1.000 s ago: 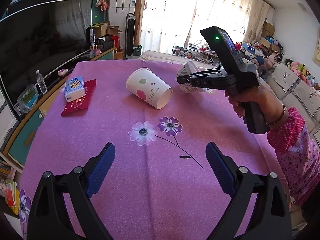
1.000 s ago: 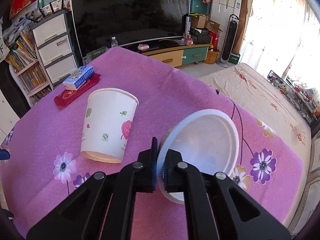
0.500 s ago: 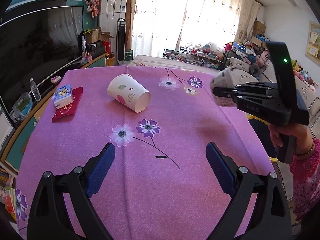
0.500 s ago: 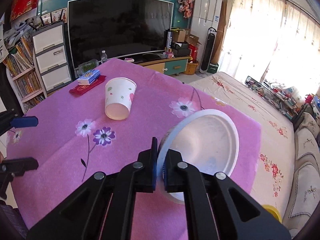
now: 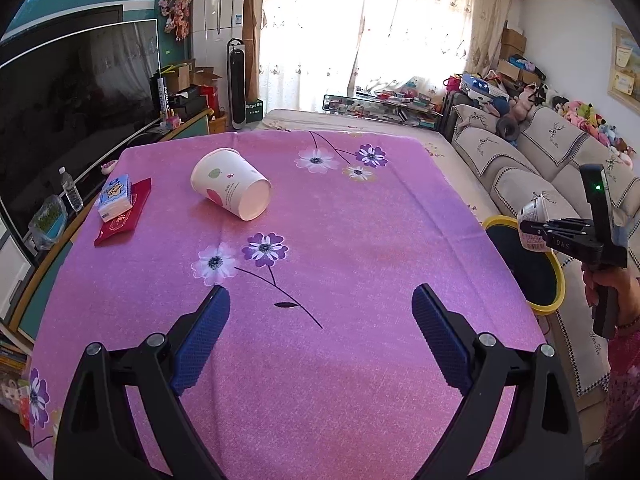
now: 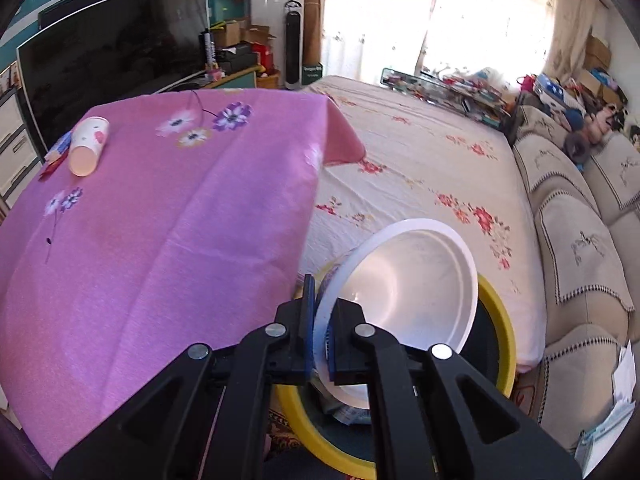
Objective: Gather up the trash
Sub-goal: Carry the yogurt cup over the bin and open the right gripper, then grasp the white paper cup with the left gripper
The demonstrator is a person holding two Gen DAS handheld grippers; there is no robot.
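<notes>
My right gripper (image 6: 319, 322) is shut on the rim of a white plastic cup (image 6: 404, 292), held beyond the table's right edge, above a yellow-rimmed bin (image 6: 502, 320). The left wrist view shows that same right gripper (image 5: 530, 230) with the cup (image 5: 534, 212) over the bin (image 5: 550, 308), a hand gripping its handle. A paper cup (image 5: 232, 184) printed with fruit lies on its side on the pink flowered tablecloth (image 5: 340, 240); it also shows far left as the paper cup (image 6: 88, 146). My left gripper (image 5: 320, 328) hangs open over the cloth's near part, nothing between its fingers.
A tissue pack (image 5: 116, 196) lies on a red packet (image 5: 124, 216) at the table's left. A TV (image 5: 68, 92) and low cabinet stand beyond it. A sofa (image 5: 532, 160) and a floral-covered bed (image 6: 420, 152) are to the right. Some trash lies inside the bin.
My right gripper carried the white cup from over the table, off its right edge, to above the yellow-rimmed bin. The left gripper drew back a little, staying open. The paper cup has not moved.
</notes>
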